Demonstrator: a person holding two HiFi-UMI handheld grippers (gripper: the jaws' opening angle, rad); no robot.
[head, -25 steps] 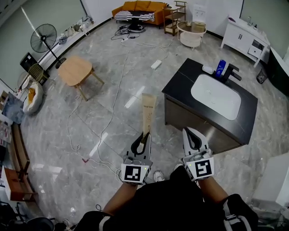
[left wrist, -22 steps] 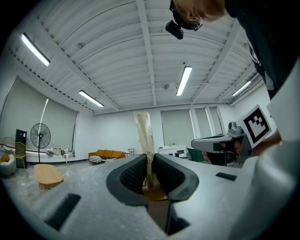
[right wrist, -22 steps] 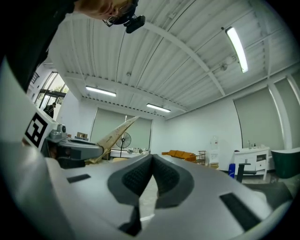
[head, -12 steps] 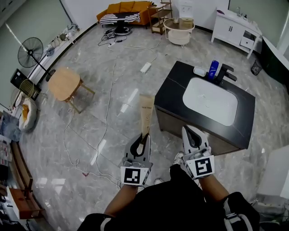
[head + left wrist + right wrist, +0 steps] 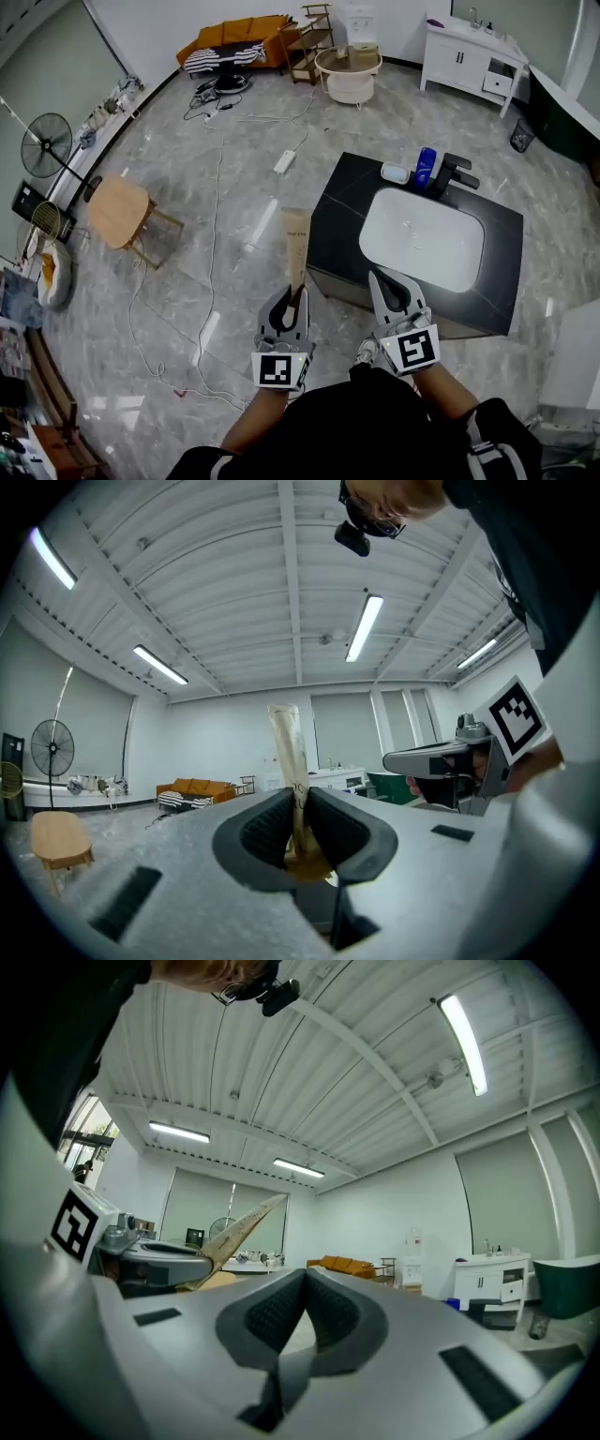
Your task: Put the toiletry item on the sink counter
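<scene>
Head view: sink counter [image 5: 337,217] nearer than before; left gripper [image 5: 292,298] clamps beige tube [image 5: 296,239]; right gripper [image 5: 383,280] closed, empty.

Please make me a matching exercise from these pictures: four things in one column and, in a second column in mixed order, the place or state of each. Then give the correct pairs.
Things
1. beige tube
2. blue bottle
3. right tool
4. orange sofa

Place or state
a. on the black counter, beside the faucet
b. shut, nothing in it
c. clamped in the left tool
d. at the far end of the room

Pairs: 1-c, 2-a, 3-b, 4-d
</scene>
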